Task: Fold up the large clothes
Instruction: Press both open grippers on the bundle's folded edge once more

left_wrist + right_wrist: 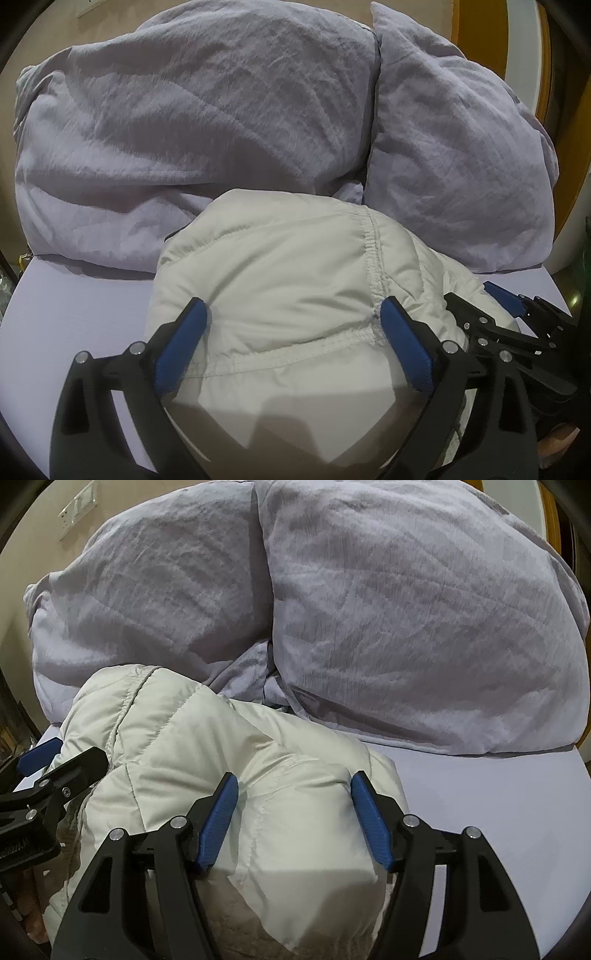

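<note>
Puffy white quilted jacket [280,280] lies bundled on the lilac sheet [74,295], both grippers' fingers [181,343] spread around its folds.

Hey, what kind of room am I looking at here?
Most likely a bedroom. A lilac sheet covers a bed, a rumpled duvet and a matching pillow are piled at its far end, and a white padded jacket lies on the sheet. A wall switch plate shows behind.

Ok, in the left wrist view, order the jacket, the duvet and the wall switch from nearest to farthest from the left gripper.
1. Jacket: between the fingers of the left gripper.
2. Duvet: behind the jacket, centre-left.
3. Wall switch: top left, beyond the duvet.
</note>
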A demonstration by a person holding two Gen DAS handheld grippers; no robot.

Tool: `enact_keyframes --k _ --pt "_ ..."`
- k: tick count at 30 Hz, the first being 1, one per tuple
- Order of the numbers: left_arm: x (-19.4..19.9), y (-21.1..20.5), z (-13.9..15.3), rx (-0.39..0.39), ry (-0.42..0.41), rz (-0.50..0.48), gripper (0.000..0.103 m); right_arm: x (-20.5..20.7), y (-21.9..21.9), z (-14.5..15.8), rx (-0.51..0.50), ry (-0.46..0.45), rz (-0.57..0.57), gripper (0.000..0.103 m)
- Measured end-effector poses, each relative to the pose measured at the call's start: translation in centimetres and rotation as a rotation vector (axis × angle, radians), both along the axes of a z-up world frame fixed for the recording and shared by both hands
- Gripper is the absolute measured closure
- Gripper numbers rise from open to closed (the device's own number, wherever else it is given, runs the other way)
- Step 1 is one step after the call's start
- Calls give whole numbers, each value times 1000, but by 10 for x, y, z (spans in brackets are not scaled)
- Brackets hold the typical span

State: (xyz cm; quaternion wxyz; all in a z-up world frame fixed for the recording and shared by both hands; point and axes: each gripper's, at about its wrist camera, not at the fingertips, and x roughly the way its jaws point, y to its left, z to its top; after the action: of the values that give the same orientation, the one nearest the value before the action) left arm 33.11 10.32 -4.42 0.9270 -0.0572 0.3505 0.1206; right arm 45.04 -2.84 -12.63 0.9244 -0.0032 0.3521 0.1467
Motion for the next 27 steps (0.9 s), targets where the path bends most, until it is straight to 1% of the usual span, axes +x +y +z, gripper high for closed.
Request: enact_keyframes --k 11,22,24,26,27 --pt "0 0 -6 13 -20 5 5 3 -3 -5 34 -4 -26 30" --pt "3 1 -8 17 -16 5 4 1 -2 -7 28 -14 -34 29" --pt "3 1 -7 18 -14 8 4 0 -2 -3 15 -8 -35 27" --pt "1 1 -5 18 -10 8 4 -2 -4 1 -1 8 -52 13" --pt "-2 2 -3 15 -7 13 4 -4 -7 3 9 23 -56 12"
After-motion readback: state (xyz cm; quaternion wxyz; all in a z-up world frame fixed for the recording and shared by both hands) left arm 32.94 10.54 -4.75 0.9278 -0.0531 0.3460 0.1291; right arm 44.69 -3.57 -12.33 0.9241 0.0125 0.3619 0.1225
